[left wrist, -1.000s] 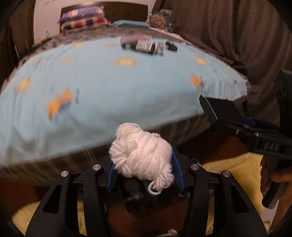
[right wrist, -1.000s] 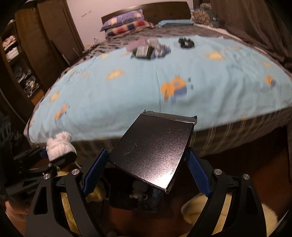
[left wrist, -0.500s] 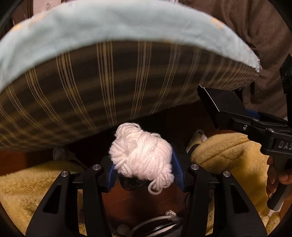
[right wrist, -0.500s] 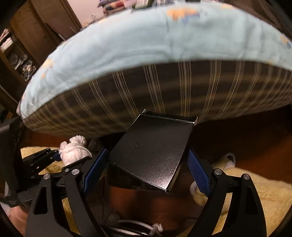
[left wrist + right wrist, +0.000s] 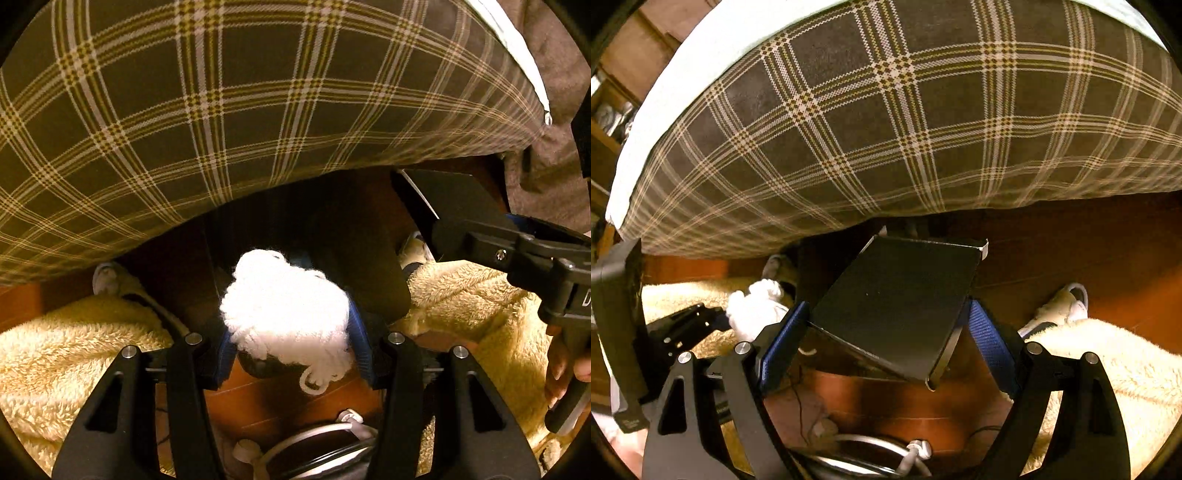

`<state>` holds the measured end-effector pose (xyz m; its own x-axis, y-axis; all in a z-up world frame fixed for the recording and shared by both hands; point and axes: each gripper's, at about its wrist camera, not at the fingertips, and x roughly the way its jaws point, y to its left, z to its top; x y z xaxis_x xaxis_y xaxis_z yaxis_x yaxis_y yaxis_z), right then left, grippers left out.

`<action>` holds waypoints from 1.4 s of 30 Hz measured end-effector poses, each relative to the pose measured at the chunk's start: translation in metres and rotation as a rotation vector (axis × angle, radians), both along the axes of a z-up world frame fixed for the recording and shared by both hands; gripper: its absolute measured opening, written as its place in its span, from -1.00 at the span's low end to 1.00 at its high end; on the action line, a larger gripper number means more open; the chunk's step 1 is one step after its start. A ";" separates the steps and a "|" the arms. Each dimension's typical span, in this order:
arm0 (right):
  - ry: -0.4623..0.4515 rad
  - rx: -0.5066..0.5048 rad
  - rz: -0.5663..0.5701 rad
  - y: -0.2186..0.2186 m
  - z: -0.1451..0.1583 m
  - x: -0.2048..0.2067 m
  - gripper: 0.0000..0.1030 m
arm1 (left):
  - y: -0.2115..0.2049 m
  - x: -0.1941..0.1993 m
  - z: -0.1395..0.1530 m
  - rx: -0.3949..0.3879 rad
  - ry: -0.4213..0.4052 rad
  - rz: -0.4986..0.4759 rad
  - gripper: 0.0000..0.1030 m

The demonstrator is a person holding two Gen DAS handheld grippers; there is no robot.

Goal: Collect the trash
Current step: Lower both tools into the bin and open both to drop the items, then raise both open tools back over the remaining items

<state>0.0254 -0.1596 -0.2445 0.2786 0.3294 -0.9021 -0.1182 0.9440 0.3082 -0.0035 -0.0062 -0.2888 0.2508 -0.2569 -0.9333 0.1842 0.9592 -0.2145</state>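
Plaid mattress side above 2 cream fleece rugs on wooden floor

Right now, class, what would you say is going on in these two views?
A person is collecting trash with a handheld gripper in each hand. The left gripper is closed on a wad of white yarn, though its jaws have just been opening a little. The right gripper holds a flat black box between its blue pads. Both point steeply down beside the plaid side of the bed, over a wooden floor and a cream fleecy rug. Neither item has been let go yet.
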 end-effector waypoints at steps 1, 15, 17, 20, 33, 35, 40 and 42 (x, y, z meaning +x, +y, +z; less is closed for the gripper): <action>0.000 0.003 0.000 0.000 -0.002 0.002 0.71 | 0.002 0.002 0.000 -0.003 0.001 0.003 0.00; -0.076 0.015 -0.062 -0.014 0.028 0.010 0.75 | 0.016 0.008 0.032 0.012 -0.082 0.038 0.68; -0.102 0.013 -0.079 -0.019 0.037 0.009 0.75 | 0.017 0.008 0.044 0.017 -0.111 0.042 0.79; -0.150 0.000 -0.099 -0.026 0.054 0.008 0.75 | 0.016 0.009 0.066 0.021 -0.156 0.043 0.84; -0.410 -0.099 -0.148 -0.050 0.145 0.017 0.78 | 0.015 0.033 0.166 -0.005 -0.352 0.042 0.84; -0.445 -0.104 -0.155 -0.056 0.159 0.023 0.80 | 0.015 0.040 0.178 -0.002 -0.381 0.044 0.84; -0.517 -0.127 -0.170 -0.064 0.188 0.044 0.82 | 0.011 0.063 0.205 -0.001 -0.440 0.047 0.84; -0.532 -0.135 -0.175 -0.064 0.191 0.053 0.83 | 0.010 0.073 0.212 0.003 -0.459 0.044 0.84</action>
